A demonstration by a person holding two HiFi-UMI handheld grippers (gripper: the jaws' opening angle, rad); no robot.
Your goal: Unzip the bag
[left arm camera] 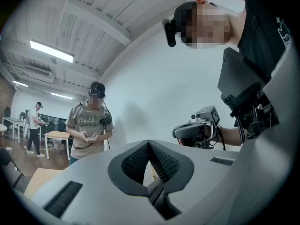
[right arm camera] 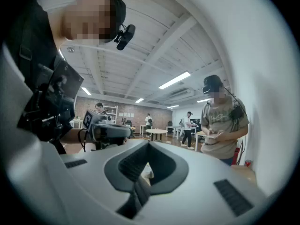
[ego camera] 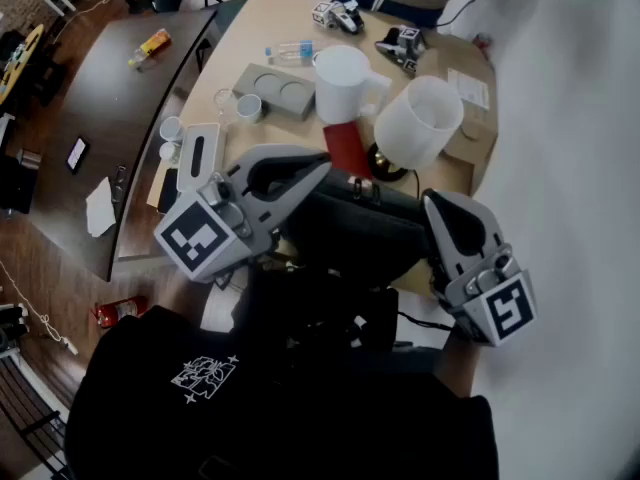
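A black bag lies on the wooden table just in front of me, its zip not clearly visible. My left gripper is raised over the bag's left side, jaws shut and empty, tips pointing toward the red object. My right gripper hovers over the bag's right end, also shut with nothing held. In the left gripper view the shut left gripper points up across the room, and the right gripper shows beyond it. The right gripper view shows the right gripper's pads meeting and the left gripper. The bag is hidden in both gripper views.
Behind the bag stand a white jug, a white lampshade-like cylinder and a red object. A grey tray, cups, a bottle and spare grippers lie further back. A person stands at the far end.
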